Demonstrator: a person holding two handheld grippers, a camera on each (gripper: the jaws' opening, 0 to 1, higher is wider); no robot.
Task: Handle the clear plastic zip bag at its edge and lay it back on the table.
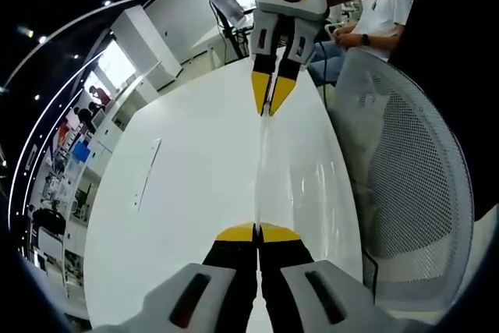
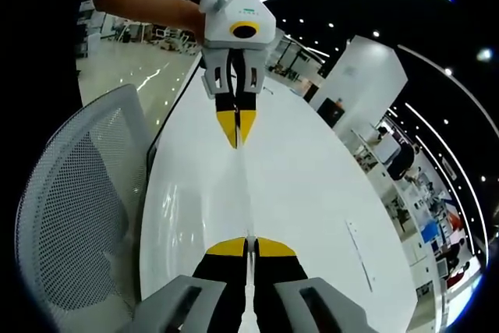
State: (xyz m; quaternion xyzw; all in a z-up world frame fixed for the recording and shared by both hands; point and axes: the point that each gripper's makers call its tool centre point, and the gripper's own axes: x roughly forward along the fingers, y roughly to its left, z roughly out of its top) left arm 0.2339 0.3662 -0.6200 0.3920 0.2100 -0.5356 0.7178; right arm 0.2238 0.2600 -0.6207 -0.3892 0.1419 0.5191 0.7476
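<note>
Clearly taut: bag (image 1: 261,163) stretched edge-on between left tool (image 1: 257,233) and right tool (image 2: 250,246), both clamped on opposite edges, above the desk (image 1: 187,185)

Looks light, thin, limp and slick, likely to sag or slip once tension drops; best pinched right at the edges, as now. Glossy white desk below, mesh chair (image 1: 413,169) just beside it, open office beyond with ceiling lights

Lots of room on the table

Your white table (image 1: 187,193) is bare on the far side; a mesh chair (image 1: 413,193) blocks the near edge, beside the stretched bag (image 1: 261,154).
</note>
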